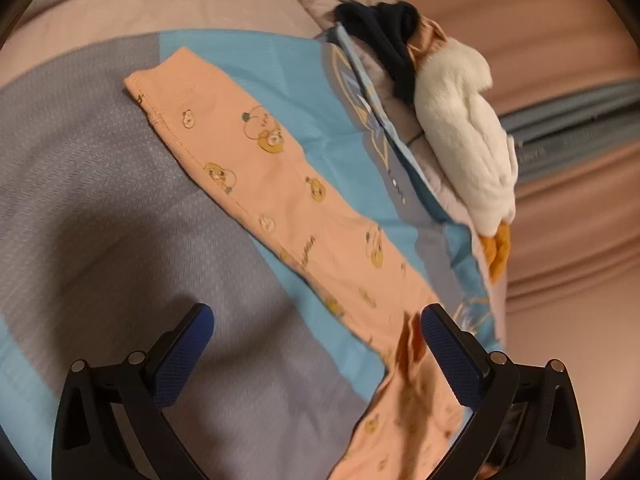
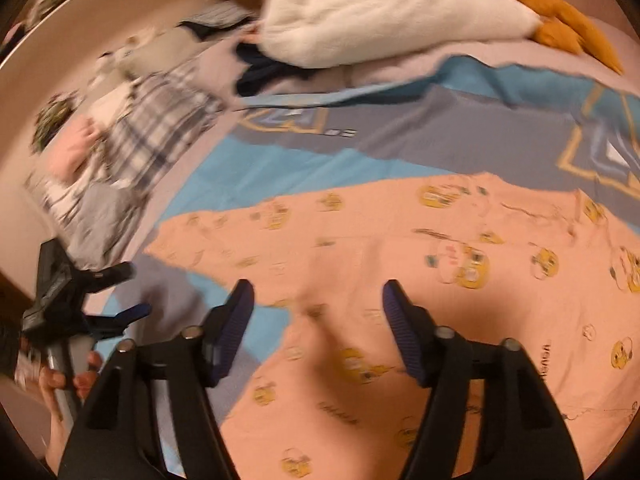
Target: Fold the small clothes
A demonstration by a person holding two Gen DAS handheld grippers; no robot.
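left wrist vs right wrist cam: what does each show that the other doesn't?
Left wrist only: the peach cartoon-print garment's stitched hem end, and the open left gripper up close.

Right wrist only: a plaid grey-and-white cloth pile, the hand holding the left gripper, and the open right gripper.

Both: the peach garment, the blue-and-grey bedspread, the white plush bird with orange feet.

Legible text — little is found.

1. Blue-and-grey bedspread (image 1: pixel 280 76): the word "LOVE" is printed in small dark capitals on a grey band near the emblem, seen in the left wrist view.
2. Peach printed garment (image 2: pixel 360 240): small dark lettering is scattered among the cartoon motifs — too blurred to be read.
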